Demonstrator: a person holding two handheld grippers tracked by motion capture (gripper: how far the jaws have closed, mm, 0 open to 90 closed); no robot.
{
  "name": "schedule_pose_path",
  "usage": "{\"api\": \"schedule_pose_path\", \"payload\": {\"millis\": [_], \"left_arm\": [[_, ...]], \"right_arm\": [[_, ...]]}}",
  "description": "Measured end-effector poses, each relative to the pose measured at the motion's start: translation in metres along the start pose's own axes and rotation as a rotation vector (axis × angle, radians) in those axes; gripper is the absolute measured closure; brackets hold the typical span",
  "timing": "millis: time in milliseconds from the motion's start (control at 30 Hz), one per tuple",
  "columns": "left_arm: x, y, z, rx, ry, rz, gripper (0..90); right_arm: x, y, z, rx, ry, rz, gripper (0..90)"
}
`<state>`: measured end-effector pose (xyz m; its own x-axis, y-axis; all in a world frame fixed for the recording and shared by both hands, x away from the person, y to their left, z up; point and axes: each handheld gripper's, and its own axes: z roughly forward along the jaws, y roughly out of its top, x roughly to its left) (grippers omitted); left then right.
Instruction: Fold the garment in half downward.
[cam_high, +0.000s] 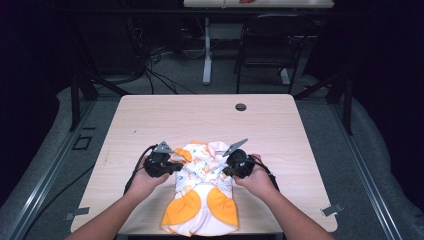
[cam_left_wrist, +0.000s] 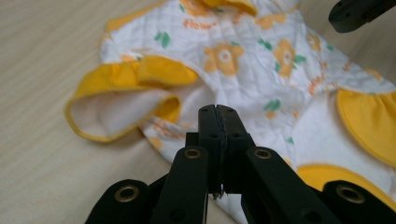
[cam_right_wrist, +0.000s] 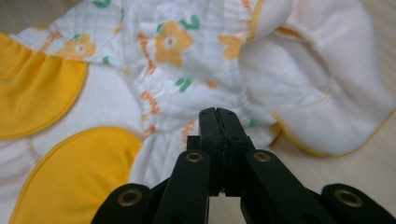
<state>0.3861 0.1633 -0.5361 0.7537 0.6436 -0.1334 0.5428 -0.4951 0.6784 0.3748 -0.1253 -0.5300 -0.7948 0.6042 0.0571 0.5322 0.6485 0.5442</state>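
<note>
Honestly, with each hand-held gripper, left (cam_high: 175, 165) and right (cam_high: 224, 170), pressed together at a side of the baby garment (cam_high: 202, 192) on the bench (cam_high: 150, 120), apparently pinching no cloth, a lift may leave it lying.

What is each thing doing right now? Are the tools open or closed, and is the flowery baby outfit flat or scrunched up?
Left tool: jaws pressed shut, nothing visibly between them, tip at the outfit's edge.
Right tool: jaws pressed shut, nothing visibly between them, tip at the outfit's other edge.
Baby outfit: lying on the table, top part bunched and folded, yellow patches flat.
Table: bare wood around the outfit.
</note>
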Motion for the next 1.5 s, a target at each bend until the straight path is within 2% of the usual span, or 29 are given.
{"api": "schedule_pose_path", "payload": {"millis": [100,133,167,200,233,267,433,500,600,700,767,900,1000,1100,1200,1333,1500], "left_arm": [[0.008,0.012,0.004,0.004,0.017,0.0,89.6],[0.01,0.016,0.006,0.004,0.021,0.004,89.6],[0.013,0.02,0.007,0.007,0.025,0.01,89.6],[0.015,0.023,0.009,0.004,0.026,0.005,89.6],[0.018,0.026,0.011,0.001,0.028,0.002,89.6],[0.021,0.029,0.013,0.004,0.033,0.003,89.6],[0.031,0.039,0.028,0.009,0.057,-0.014,89.0],[0.036,0.043,0.036,0.019,0.063,-0.014,87.7],[0.038,0.045,0.041,0.016,0.065,-0.018,87.1],[0.042,0.045,0.048,0.029,0.073,-0.026,84.1],[0.044,0.045,0.051,0.037,0.089,-0.028,79.8],[0.048,0.041,0.058,0.046,0.115,-0.048,67.5],[0.05,0.039,0.063,0.06,0.123,-0.059,59.1],[0.052,0.038,0.063,0.059,0.124,-0.068,56.6],[0.053,0.037,0.064,0.068,0.119,-0.082,54.6],[0.054,0.035,0.066,0.082,0.12,-0.08,54.1],[0.053,0.035,0.067,0.084,0.127,-0.062,54.0]], "right_arm": [[-0.015,0.016,0.001,-0.01,-0.015,0.012,90.0],[-0.015,0.016,0.001,-0.01,-0.015,0.012,90.0],[-0.023,0.024,0.002,-0.019,-0.019,0.019,89.8],[-0.023,0.024,0.002,-0.019,-0.019,0.019,89.8],[-0.031,0.03,0.003,-0.031,-0.022,0.042,89.2],[-0.031,0.03,0.003,-0.031,-0.022,0.042,89.2],[-0.049,0.043,0.012,-0.041,-0.049,0.075,87.7],[-0.055,0.048,0.02,-0.051,-0.056,0.109,85.5],[-0.058,0.051,0.025,-0.045,-0.072,0.1,83.3],[-0.062,0.054,0.031,-0.043,-0.09,0.114,78.0],[-0.065,0.056,0.035,-0.042,-0.108,0.123,71.7],[-0.07,0.056,0.041,-0.051,-0.132,0.154,65.7],[-0.074,0.053,0.046,-0.02,-0.132,0.173,60.7],[-0.075,0.051,0.05,0.008,-0.129,0.174,59.0],[-0.075,0.051,0.053,0.012,-0.124,0.178,58.6],[-0.075,0.05,0.056,0.023,-0.116,0.171,56.2],[-0.076,0.048,0.058,0.021,-0.109,0.193,54.6]]}}
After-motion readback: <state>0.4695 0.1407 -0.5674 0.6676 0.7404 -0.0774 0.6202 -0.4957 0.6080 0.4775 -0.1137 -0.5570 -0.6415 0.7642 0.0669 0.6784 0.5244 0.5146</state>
